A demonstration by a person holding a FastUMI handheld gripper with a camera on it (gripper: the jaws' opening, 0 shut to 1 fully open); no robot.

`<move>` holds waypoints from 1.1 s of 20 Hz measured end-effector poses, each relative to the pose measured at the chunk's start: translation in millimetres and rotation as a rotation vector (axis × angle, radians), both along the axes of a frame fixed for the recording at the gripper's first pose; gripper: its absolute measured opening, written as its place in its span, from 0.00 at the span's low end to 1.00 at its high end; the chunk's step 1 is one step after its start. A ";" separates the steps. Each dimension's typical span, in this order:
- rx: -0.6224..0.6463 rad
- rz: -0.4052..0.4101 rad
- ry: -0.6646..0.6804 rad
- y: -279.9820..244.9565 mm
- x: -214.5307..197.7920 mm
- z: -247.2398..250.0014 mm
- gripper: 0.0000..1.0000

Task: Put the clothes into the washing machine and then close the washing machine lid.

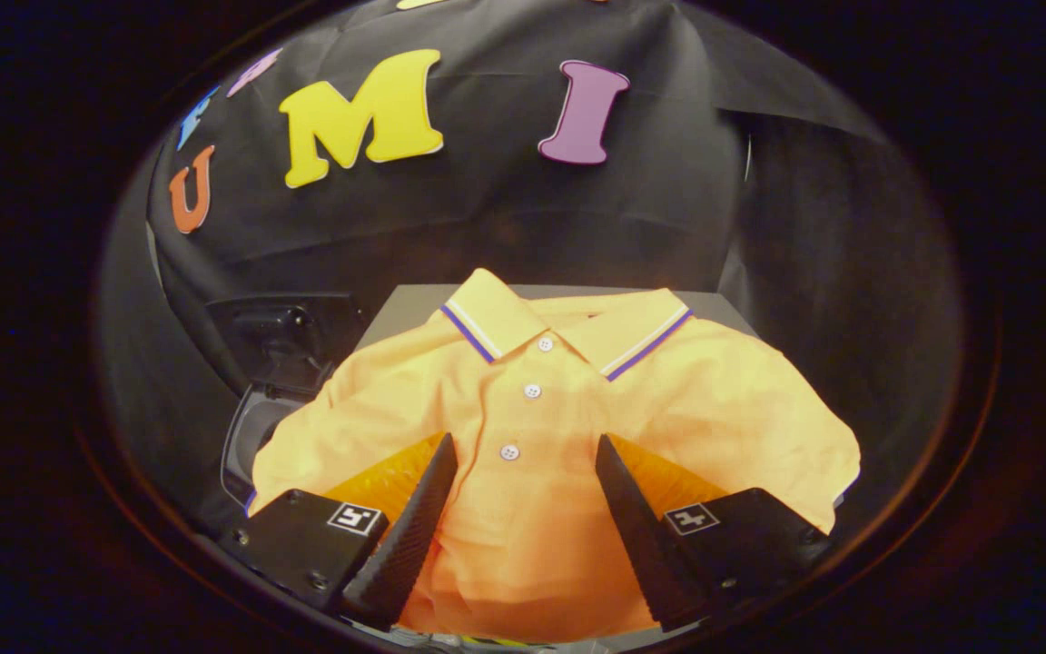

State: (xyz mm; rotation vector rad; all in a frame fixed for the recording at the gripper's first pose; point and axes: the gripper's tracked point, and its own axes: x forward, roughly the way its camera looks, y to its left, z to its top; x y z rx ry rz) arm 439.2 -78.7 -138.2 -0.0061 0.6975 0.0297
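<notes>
An orange polo shirt (523, 427) with a striped collar and three white buttons lies spread flat on a grey table (414, 304). My gripper (523, 454) stands open right above the shirt's buttoned front, one finger on each side of the placket. Cloth lies between and under the fingers, and neither presses on it. To the left of the shirt sits the washing machine (255, 431), its dark lid (282, 336) raised upright. The shirt's left sleeve lies over part of its opening.
Black cloth walls close in the booth behind and on both sides. The table's far edge shows just beyond the shirt collar.
</notes>
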 end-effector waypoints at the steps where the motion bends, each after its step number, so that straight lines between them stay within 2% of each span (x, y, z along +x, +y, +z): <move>1: 0.001 -0.002 0.017 4.0 -0.6 1.0 0.96; 2: -0.008 0.010 0.028 8.4 -0.4 2.7 0.88; 8: -0.105 0.052 0.034 25.8 -1.9 1.6 0.15; 12: -0.111 0.073 0.033 27.3 -6.0 4.3 0.07; 17: -0.080 0.079 0.020 32.1 -10.3 13.5 0.06; 22: 0.014 0.129 0.010 72.2 -23.9 39.0 0.06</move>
